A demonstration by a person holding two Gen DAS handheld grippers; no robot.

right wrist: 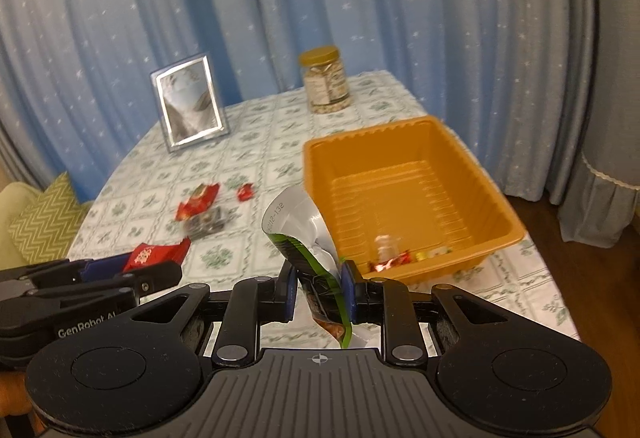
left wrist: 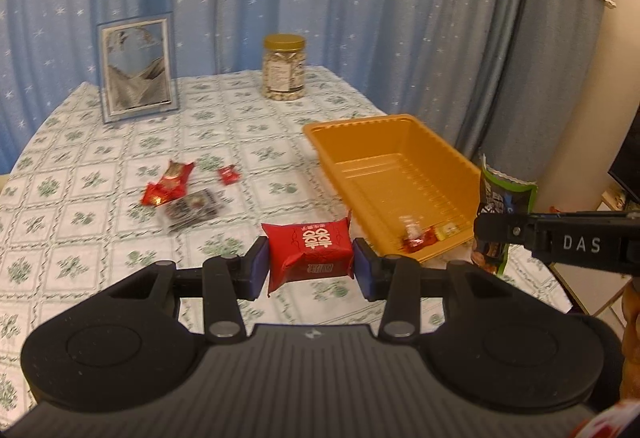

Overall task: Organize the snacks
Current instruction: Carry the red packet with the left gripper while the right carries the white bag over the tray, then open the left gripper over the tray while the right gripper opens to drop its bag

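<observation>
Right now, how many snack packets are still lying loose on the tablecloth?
3: a large red packet, a small red candy right of it, and a dark packet just in front. More may be hidden behind the grippers.

Floral-cloth table [left wrist: 100, 238], orange tray [left wrist: 400, 142], nut jar [left wrist: 284, 68], picture frame [left wrist: 138, 68], loose red snacks [left wrist: 168, 186].

White letters "DAS" on side of right gripper [left wrist: 496, 228], seen from left wrist view. "GenRobot AI" in white on side of left gripper [right wrist: 132, 270], seen from right wrist view, last letter partly cut off. Red packet [left wrist: 309, 252] in left gripper: white double-happiness sign on top face, further white characters upside down on front face, not legible. Green pouch [right wrist: 308, 250] in right gripper: printed code ending "012-132" on silver back. Jar [left wrist: 284, 67] label too blurred to read.
</observation>
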